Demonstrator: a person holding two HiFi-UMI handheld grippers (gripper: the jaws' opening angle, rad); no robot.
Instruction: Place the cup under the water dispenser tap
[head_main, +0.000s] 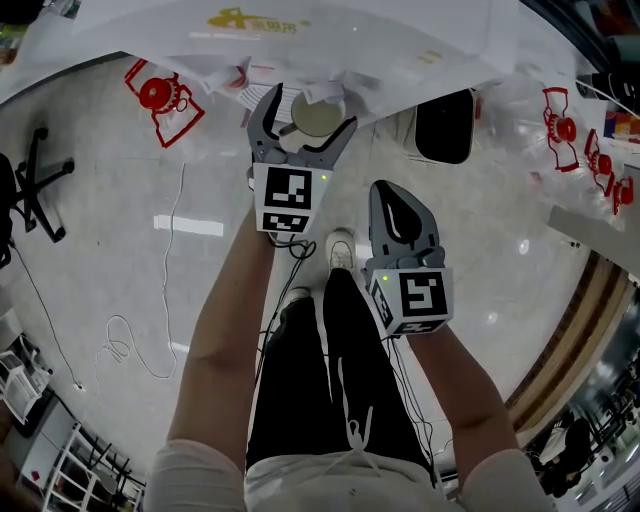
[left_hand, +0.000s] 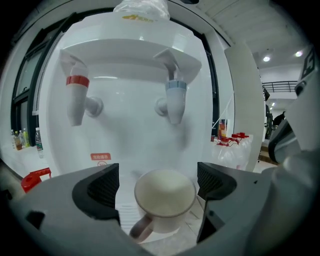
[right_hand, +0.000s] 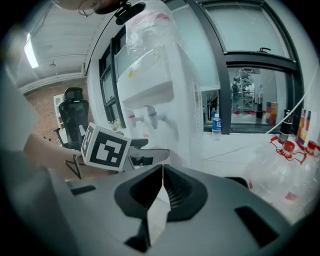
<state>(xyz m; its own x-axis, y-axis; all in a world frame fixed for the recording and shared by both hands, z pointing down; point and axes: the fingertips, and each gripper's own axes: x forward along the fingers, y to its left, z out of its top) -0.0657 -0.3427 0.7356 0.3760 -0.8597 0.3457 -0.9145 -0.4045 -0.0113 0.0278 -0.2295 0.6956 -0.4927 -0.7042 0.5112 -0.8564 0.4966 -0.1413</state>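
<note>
Left gripper (left_hand: 159, 180): jaws spread wide, gripping nothing
Cream ceramic handled cup (left_hand: 164, 200): stands free between them, roughly below white water dispenser's (left_hand: 127, 135) blue-capped tap (left_hand: 175, 100)
Right gripper (right_hand: 161, 192): pinched closed, empty
Progress: looks basically placed, only backing off left

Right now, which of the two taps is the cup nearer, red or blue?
The blue-collared tap: the cup stands almost directly below it, while the red-collared tap hangs well off to the side.
</note>
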